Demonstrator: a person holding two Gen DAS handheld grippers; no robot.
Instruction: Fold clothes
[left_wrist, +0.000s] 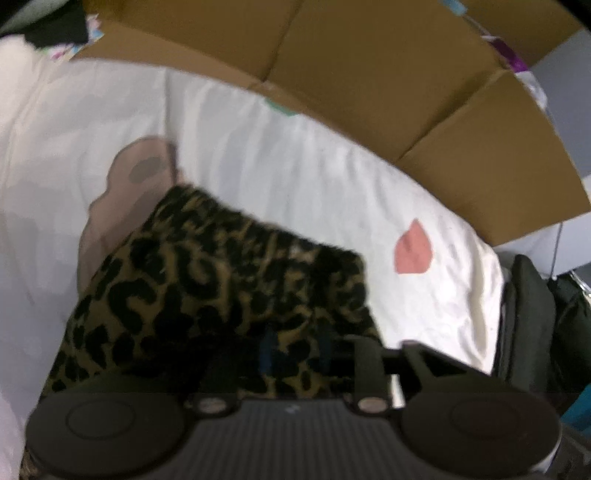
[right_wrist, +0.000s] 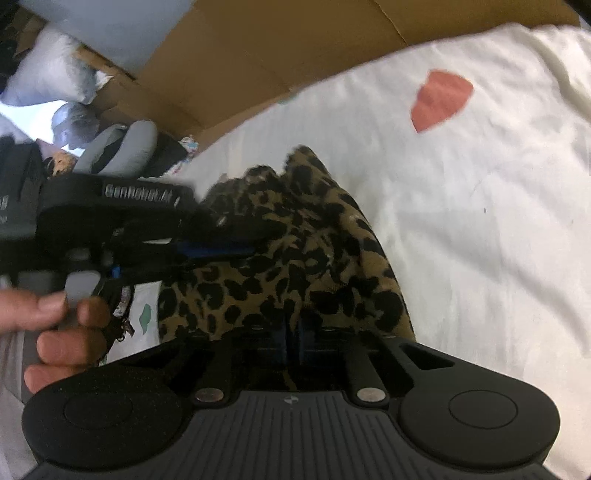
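A leopard-print garment lies bunched on the white sheet. In the left wrist view it drapes over my left gripper, whose blue pads stand apart with cloth between them, so it is open. In the right wrist view the same garment rises in a heap. My right gripper is shut on its near edge, blue pads close together. The left gripper reaches in from the left, its fingers lying on the cloth, with a person's hand on its grip.
A pale beige garment lies partly under the leopard one. The sheet bears a pink patch. Flattened cardboard stands along the far side. A black bag sits past the sheet's right edge. Pillows lie beyond.
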